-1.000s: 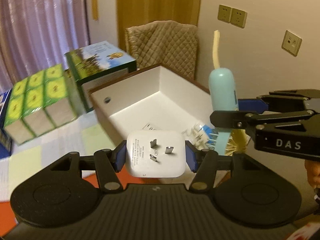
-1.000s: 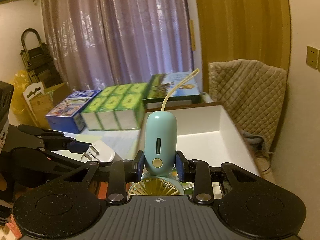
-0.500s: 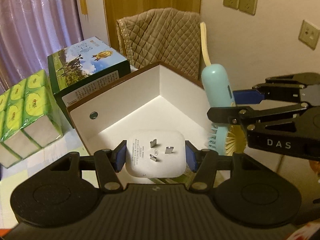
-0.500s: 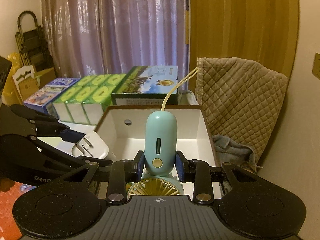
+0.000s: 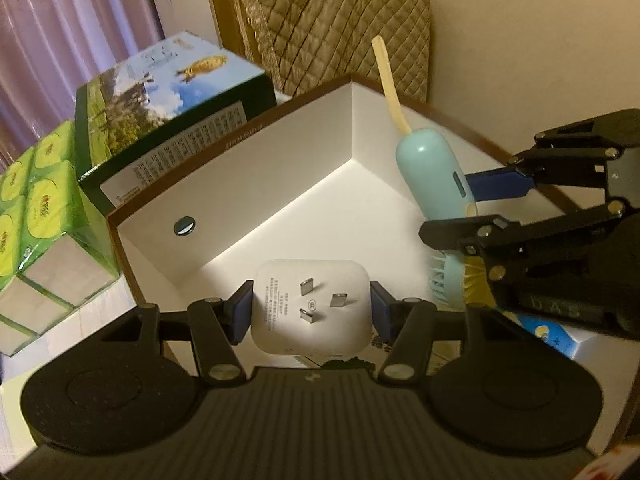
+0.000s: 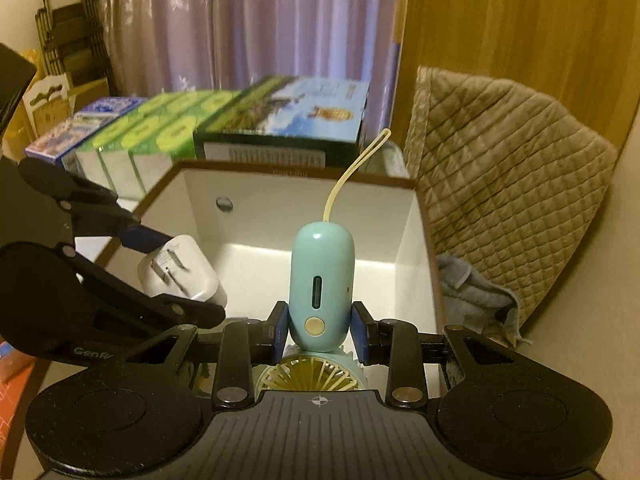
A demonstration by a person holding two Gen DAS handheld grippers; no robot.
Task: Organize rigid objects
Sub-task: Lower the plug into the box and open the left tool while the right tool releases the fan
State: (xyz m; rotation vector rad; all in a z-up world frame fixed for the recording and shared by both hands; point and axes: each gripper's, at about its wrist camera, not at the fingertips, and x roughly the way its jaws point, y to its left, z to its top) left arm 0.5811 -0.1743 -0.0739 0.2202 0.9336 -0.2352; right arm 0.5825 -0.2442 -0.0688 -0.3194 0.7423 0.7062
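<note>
My left gripper [image 5: 311,308] is shut on a white plug adapter [image 5: 310,307] with three metal prongs facing the camera. It hangs over the near edge of an open white box with a brown rim [image 5: 240,140]. My right gripper [image 6: 320,328] is shut on the handle of a light blue handheld fan [image 6: 322,280], its yellow blades near the camera and its cream strap pointing up. The fan [image 5: 434,176] is held above the box's right side. In the right wrist view the adapter [image 6: 180,272] sits to the left, over the box [image 6: 296,172].
A green printed carton [image 5: 168,96] and green tissue packs [image 5: 32,208] stand left of the box. A chair with a quilted brown cover [image 6: 508,176] and a grey cloth [image 6: 472,292] is behind and to the right. Purple curtains [image 6: 224,20] hang at the back.
Both grippers have moved forward and down toward the white box, which looks larger and nearer now. The adapter and the fan stay gripped and now hang over the box's inside.
</note>
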